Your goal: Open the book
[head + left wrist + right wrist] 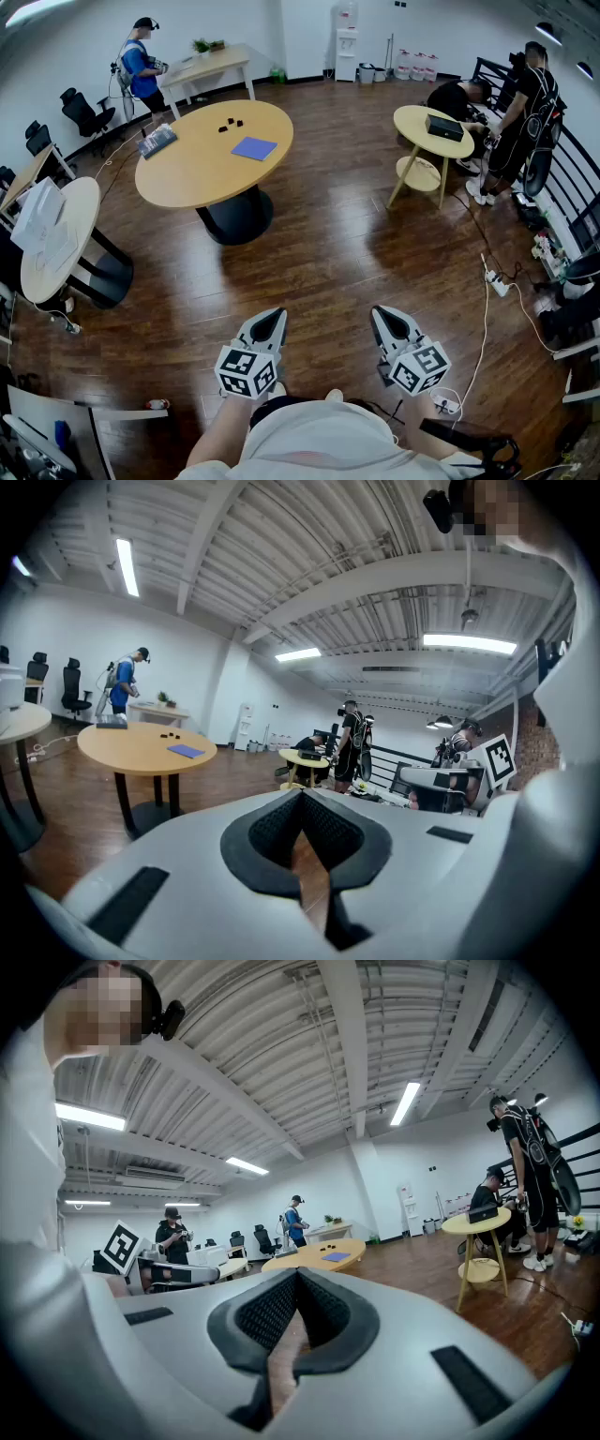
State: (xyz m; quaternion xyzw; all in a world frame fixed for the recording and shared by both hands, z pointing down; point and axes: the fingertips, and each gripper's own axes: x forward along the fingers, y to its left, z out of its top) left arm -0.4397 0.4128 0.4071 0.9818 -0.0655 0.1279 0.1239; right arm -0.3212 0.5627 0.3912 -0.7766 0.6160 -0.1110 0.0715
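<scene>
**Both grippers closed and empty, book lying well across the room**

The left gripper (271, 319) and the right gripper (385, 315) were held low, close to the person's body, side by side above the dark wooden floor (328, 258). In the left gripper view the jaws met at their tips (302, 793), with only floor showing through the slit behind them and nothing between them. The right gripper view showed the same: jaws brought together at the tips (296, 1273), gripping nothing.

The book (254, 148), a flat blue thing, lay closed on the large round wooden table (183, 173), well apart from both grippers. It was on the table's right part in the head view, near some small black pieces (231, 123) and away from a dark flat object (157, 141) at the table's far left edge. The book also showed as a blue patch in the left gripper view (186, 751) and the right gripper view (335, 1256).

Beyond that table a person in a blue top (142, 66) stood at a desk. To the right, a person in black (527, 108) stood near a small yellow table (415, 120) carrying a black box (443, 127).
</scene>
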